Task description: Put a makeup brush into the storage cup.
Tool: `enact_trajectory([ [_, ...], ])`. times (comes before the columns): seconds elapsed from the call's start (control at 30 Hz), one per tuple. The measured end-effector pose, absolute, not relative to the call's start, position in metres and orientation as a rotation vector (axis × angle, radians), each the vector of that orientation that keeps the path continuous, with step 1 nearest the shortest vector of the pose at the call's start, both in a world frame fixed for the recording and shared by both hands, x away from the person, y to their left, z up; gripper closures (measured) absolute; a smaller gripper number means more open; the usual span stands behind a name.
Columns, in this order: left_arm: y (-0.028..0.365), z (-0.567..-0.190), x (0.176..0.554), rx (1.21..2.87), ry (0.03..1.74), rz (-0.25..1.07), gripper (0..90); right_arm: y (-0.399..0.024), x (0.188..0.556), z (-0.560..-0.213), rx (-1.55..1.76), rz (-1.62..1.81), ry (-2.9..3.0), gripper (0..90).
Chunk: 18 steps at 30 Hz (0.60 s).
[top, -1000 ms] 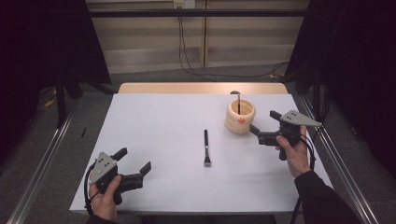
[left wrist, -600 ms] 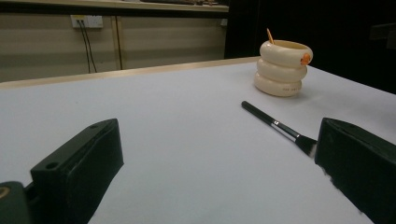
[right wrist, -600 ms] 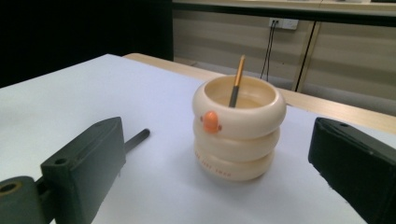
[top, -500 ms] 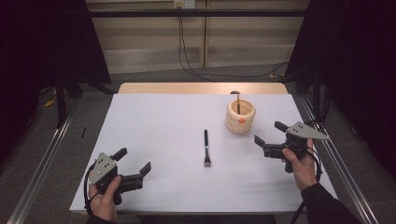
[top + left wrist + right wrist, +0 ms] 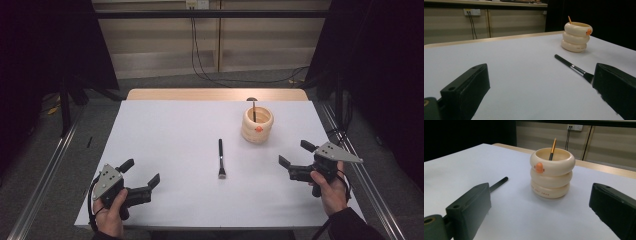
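Note:
A cream ringed holder [image 5: 257,125] [image 5: 576,36] [image 5: 552,172] stands at the right rear of the white table, with a thin brush handle [image 5: 254,112] [image 5: 552,149] sticking out of it. A black brush [image 5: 220,157] [image 5: 573,68] lies flat mid-table, bristles toward the person; its handle tip [image 5: 498,183] peeks past my right jaw. My left gripper [image 5: 141,176] [image 5: 536,92] rests open at the front left, empty. My right gripper [image 5: 296,154] [image 5: 541,215] is held open and empty at the right, in front of the holder.
The white table top [image 5: 175,135] ends in a wooden strip [image 5: 210,94] at the far edge. Metal rails [image 5: 47,170] run along both sides. Cables [image 5: 200,50] hang from a wall socket behind.
My right gripper has drawn back toward the person and away from the holder, staying open. The left gripper has not moved.

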<state>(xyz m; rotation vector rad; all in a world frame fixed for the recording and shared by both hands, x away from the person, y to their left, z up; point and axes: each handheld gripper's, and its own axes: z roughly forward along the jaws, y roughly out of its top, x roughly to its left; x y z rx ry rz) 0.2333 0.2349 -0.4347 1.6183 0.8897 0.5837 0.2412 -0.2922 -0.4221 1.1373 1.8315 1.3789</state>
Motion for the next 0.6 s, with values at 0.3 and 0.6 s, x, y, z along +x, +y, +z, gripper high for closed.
enact_trajectory([
  [0.3,0.2332,-0.4341,0.2328,1.626,0.888,0.588,0.8,-0.2964,0.2338,-0.4245,1.136,1.376,1.827,3.2],
  [0.6,0.2347,-0.4357,0.2344,1.624,0.903,0.592,0.8,-0.2957,0.2347,-0.4251,1.133,1.391,1.829,3.2],
])
